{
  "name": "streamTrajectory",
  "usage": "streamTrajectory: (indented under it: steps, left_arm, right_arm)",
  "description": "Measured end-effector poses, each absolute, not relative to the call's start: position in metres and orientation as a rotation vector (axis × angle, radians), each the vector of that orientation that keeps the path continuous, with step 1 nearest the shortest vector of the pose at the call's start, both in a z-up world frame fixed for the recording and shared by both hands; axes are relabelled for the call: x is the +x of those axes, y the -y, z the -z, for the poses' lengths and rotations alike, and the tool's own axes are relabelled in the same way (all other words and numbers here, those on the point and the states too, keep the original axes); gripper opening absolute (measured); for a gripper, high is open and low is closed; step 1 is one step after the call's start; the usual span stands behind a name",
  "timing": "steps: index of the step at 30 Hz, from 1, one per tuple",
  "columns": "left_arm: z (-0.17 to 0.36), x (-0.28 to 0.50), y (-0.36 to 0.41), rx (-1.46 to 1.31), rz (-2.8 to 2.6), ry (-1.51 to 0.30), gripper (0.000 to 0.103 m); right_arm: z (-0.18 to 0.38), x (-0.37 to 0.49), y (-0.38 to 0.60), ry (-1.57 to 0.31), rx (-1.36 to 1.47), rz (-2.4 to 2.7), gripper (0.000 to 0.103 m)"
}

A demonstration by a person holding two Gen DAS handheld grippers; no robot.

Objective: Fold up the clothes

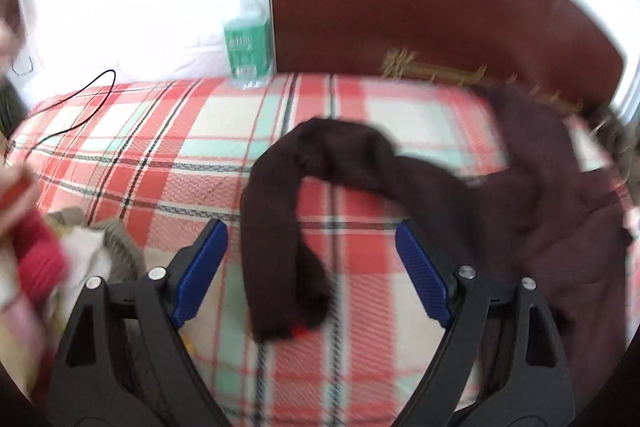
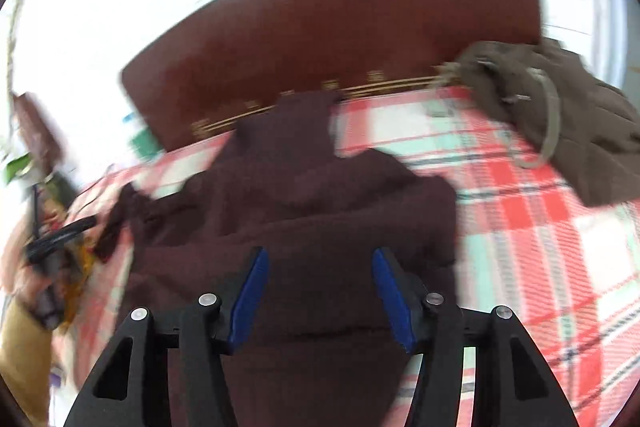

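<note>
Your spread left claw (image 1: 308, 267) straddles the dark maroon knitted sweater's (image 1: 540, 195) sleeve; your right claw (image 2: 318, 291), also parted, hovers over its body.

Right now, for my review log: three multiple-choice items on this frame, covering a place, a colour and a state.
1. The bottle stands: A) at the bed's far edge, beside the headboard B) on the sweater C) between the tongs.
2. The sweater is: A) white B) dark maroon C) green.
3. The left tongs are: A) shut on the sleeve B) shut, empty C) open.

Answers: 1 A, it stands left of the headboard; 2 B, dark maroon on the plaid bedspread; 3 C, the blue pads stand wide apart either side of the sleeve.
</note>
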State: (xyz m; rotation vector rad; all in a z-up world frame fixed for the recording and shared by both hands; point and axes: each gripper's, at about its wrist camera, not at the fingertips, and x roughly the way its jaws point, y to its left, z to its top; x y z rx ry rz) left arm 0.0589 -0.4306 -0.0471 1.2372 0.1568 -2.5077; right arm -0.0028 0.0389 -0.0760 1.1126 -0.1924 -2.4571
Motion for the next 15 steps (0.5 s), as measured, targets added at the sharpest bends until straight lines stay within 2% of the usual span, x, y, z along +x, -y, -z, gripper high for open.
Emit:
streamTrajectory:
  steps: [1,2,3,4,5,8,15]
  left_arm:
    - [0.056,0.052,0.433,1.276,2.477,-0.128,0.083]
    - [0.065,0.046,0.434,1.317,2.456,-0.108,0.074]
    - [0.071,0.043,0.436,1.346,2.443,-0.097,0.048]
    - [0.076,0.042,0.437,1.366,2.433,-0.090,0.033]
    - [0.078,0.042,0.438,1.372,2.427,-0.085,0.014]
    - [0.070,0.055,0.432,1.330,2.466,-0.103,0.009]
    - [0.049,0.097,0.412,1.249,2.590,-0.176,0.010]
  right_arm:
    - [0.074,-0.002,-0.028,0.178,1.106,2.428,0.057]
    - [0.072,0.000,-0.017,0.156,1.098,2.394,0.058]
    - [0.070,0.000,-0.003,0.129,1.092,2.348,0.058]
    - [0.069,0.001,0.011,0.100,1.084,2.305,0.058]
    - [0.066,0.002,0.025,0.064,1.072,2.271,0.058]
    - [0.058,-0.001,0.079,-0.050,1.020,2.159,0.058]
    - [0.064,-0.036,0.226,-0.245,0.936,1.911,0.058]
